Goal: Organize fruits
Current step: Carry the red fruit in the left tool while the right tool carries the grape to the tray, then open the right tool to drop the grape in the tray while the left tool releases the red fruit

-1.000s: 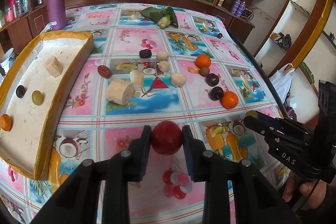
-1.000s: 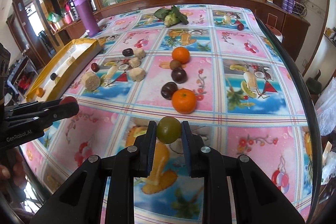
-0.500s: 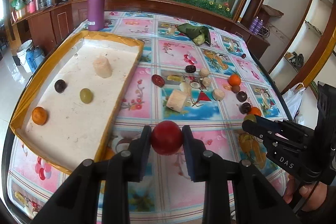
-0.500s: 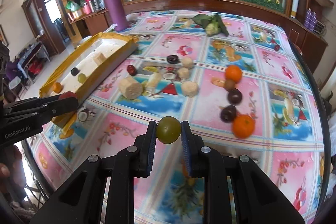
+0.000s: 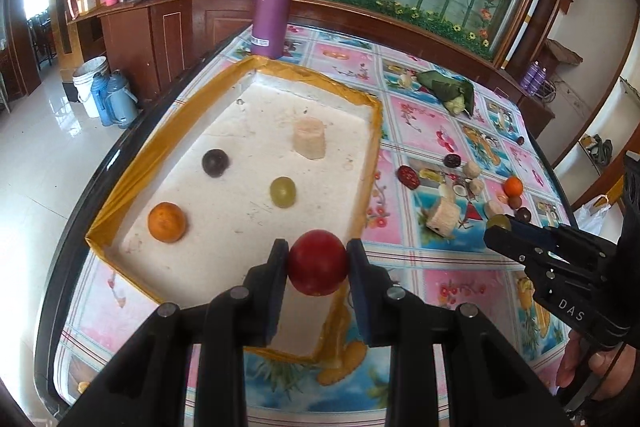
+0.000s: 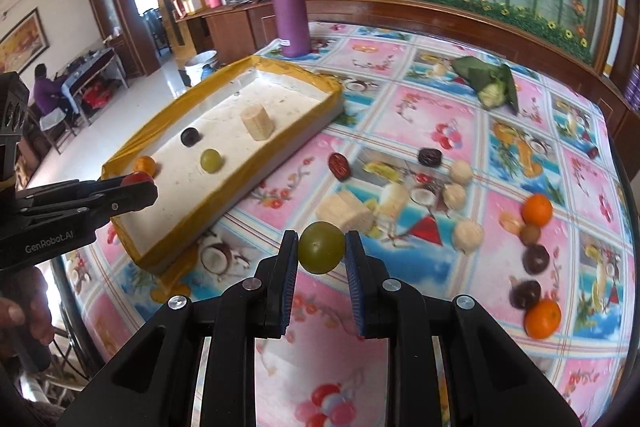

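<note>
My left gripper [image 5: 318,263] is shut on a red round fruit [image 5: 317,262] and holds it above the near end of the yellow-rimmed white tray [image 5: 352,95]. The tray holds an orange [image 5: 167,221], a green grape [image 5: 283,191], a dark plum [image 5: 215,163] and a pale banana chunk [image 5: 308,139]. My right gripper [image 6: 321,253] is shut on a green round fruit [image 6: 321,252] above the table, right of the tray [image 6: 280,151]. The left gripper also shows in the right wrist view [image 6: 138,187].
Loose fruit lies on the patterned tablecloth: two oranges [image 6: 538,209] [image 6: 543,319], dark plums [image 6: 536,259], red dates [image 6: 339,165], banana chunks [image 6: 349,213] and pale balls [image 6: 467,235]. A purple bottle [image 6: 290,5] stands behind the tray. A leaf-wrapped vegetable [image 6: 492,87] lies at the back.
Both grippers have swung left with their fruits. The left gripper has moved from above the tablecloth to above the tray's near end. The right one has followed toward the tray.
</note>
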Demonstrator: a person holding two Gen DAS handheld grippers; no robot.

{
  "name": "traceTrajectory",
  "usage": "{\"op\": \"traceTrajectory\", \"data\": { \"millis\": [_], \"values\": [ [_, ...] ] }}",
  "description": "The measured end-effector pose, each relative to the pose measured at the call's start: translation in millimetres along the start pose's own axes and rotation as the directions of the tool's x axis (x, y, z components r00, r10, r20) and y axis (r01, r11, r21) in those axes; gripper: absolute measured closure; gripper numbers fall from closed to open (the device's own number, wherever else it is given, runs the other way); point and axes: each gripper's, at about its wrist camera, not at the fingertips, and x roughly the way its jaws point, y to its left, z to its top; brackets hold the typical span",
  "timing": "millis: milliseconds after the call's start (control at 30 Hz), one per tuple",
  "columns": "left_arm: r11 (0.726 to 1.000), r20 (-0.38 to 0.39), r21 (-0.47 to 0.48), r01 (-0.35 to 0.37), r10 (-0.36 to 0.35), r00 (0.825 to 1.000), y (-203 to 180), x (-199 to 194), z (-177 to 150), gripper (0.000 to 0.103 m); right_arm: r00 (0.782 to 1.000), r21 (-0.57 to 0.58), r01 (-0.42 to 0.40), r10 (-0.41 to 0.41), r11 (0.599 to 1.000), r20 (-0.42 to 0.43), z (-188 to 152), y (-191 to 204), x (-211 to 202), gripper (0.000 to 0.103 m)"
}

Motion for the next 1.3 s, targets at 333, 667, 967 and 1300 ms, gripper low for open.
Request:
{"op": "traceTrajectory", "data": {
  "millis": [333, 667, 967, 1300],
  "values": [
    [0.997, -0.016, -0.053, -0.053, 0.053, 0.998, 38.5, 15.1, 8.2, 0.071, 0.997, -0.063, -0.077, 0.077, 0.995, -0.003, 44.9, 36.2, 30.9, 0.08],
    [0.996, -0.05, -0.048, -0.077, 0.075, 0.996, 54.8, 35.1, 11.9, 0.071, 0.994, -0.137, -0.105, 0.1, 0.985, -0.045, 72.5, 75.1, 81.6, 0.08],
    [0.997, -0.075, -0.037, -0.074, 0.071, 0.995, 62.5, 51.6, 15.4, 0.071, 0.994, -0.134, -0.081, 0.069, 0.988, -0.09, 82.1, 76.9, 118.1, 0.08],
    [0.997, -0.093, -0.024, -0.069, 0.067, 0.993, 65.2, 64.4, 19.1, 0.071, 0.992, -0.162, -0.052, 0.033, 0.985, -0.119, 82.1, 78.7, 137.9, 0.08]
  ]
}}
